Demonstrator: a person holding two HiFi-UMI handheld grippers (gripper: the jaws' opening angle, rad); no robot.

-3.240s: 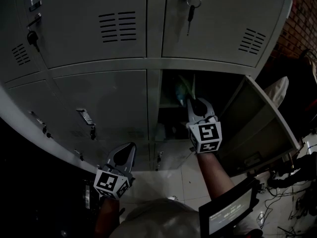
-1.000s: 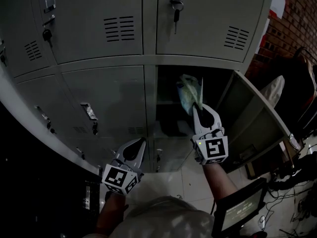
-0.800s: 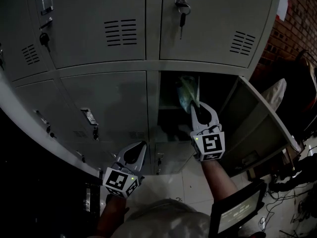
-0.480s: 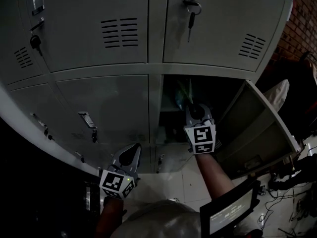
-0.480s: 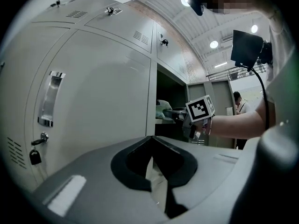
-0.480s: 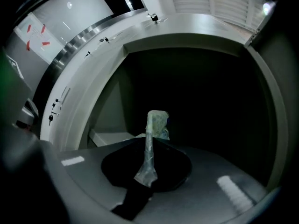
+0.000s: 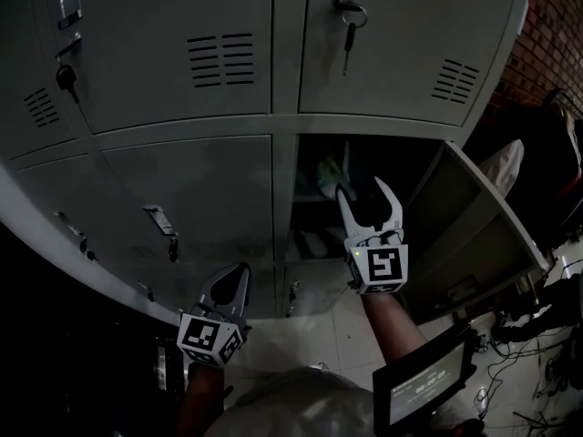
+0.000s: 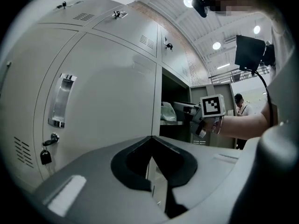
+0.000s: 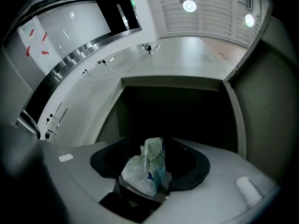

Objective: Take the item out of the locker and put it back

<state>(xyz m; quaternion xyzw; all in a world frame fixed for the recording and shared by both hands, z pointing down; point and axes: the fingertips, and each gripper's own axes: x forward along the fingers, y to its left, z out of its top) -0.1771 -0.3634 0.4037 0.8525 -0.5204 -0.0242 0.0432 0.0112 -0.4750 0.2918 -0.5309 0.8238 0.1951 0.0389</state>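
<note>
The item is a crumpled clear plastic bag with green and blue print (image 7: 330, 175). It rests on the shelf inside the open locker compartment (image 7: 414, 164). My right gripper (image 7: 363, 189) stands at the compartment's mouth. Its jaws have just been opening and now spread wide. In the right gripper view the bag (image 9: 148, 166) shows between the jaws of the right gripper (image 9: 153, 147), and the pads do not press on it. My left gripper (image 7: 239, 275) hangs low in front of the closed lower-left door, shut and empty. In the left gripper view its tips (image 8: 152, 138) meet, with the bag (image 8: 167, 112) beyond.
The compartment's door (image 7: 478, 230) swings open to the right. Closed grey doors surround it; a key bunch (image 7: 346, 16) hangs from the door above. A latch handle (image 7: 160, 218) sits on the left door. A screen (image 7: 424, 385) and cables (image 7: 547, 321) lie low at the right.
A second ago the right gripper was shut on the bag at the locker mouth. It carried the bag inside, then opened; the bag now rests on the shelf. The left gripper sank slightly.
</note>
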